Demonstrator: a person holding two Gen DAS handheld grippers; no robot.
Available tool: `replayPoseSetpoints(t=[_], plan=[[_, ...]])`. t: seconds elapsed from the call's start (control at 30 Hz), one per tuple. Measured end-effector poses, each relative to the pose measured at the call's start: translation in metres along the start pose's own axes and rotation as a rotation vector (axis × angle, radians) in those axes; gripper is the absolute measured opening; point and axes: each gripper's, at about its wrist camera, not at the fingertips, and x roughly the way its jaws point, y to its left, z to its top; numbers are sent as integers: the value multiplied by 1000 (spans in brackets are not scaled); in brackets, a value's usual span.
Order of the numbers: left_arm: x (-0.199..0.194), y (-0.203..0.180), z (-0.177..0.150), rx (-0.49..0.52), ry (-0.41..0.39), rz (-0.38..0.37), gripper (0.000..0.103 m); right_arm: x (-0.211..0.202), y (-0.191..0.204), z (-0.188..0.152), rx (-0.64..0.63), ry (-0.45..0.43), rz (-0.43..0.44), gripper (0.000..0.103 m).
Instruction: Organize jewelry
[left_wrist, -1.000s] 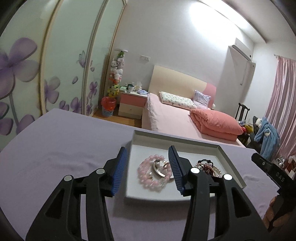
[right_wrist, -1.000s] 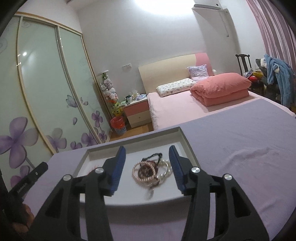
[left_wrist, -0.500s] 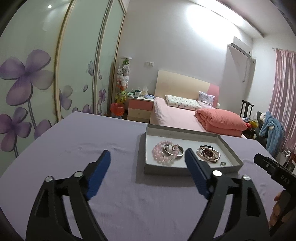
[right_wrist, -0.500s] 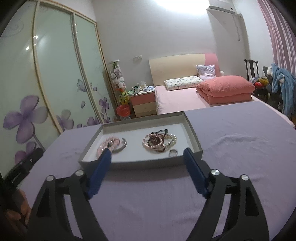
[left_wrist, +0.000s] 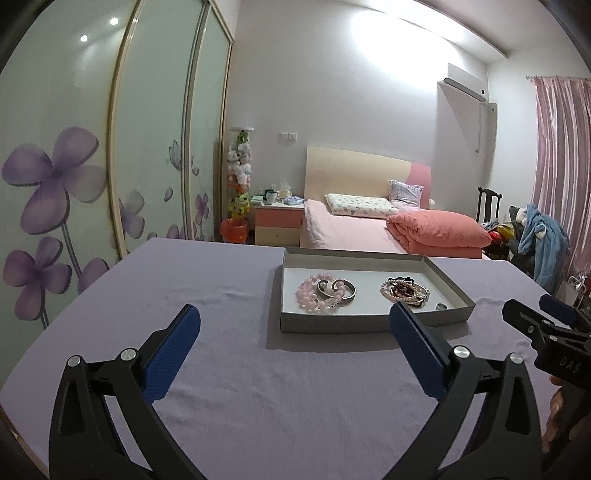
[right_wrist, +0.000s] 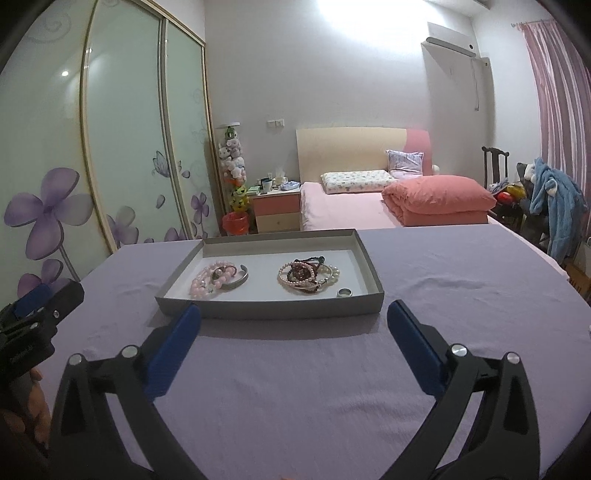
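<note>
A shallow grey tray sits on the purple table and holds all the jewelry. On its left lie a pink bead bracelet and a silver bangle. On its right are a pile of pearl and dark bead bracelets and a small ring. My left gripper hovers in front of the tray, its jaws opening wide with nothing between them. My right gripper is likewise short of the tray, jaws opening and empty, facing the bracelet pile and the ring.
The purple tablecloth spreads wide around the tray. Beyond the table's far edge stand a pink bed, a nightstand and a flowered wardrobe. A chair with blue clothing is at the right.
Both grippers have drawn back from over the tray toward the near side of the table, and their jaws have spread wide. The jewelry stays in the tray.
</note>
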Motion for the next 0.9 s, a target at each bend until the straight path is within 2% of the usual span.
replayPoseSetpoints(t=[0.27, 0.9], plan=[[-13, -7, -7, 24, -26, 18, 101, -15, 2, -8, -20, -27, -15, 99], [-16, -6, -20, 18, -1, 29, 101, -16, -6, -19, 8, -17, -16, 99]])
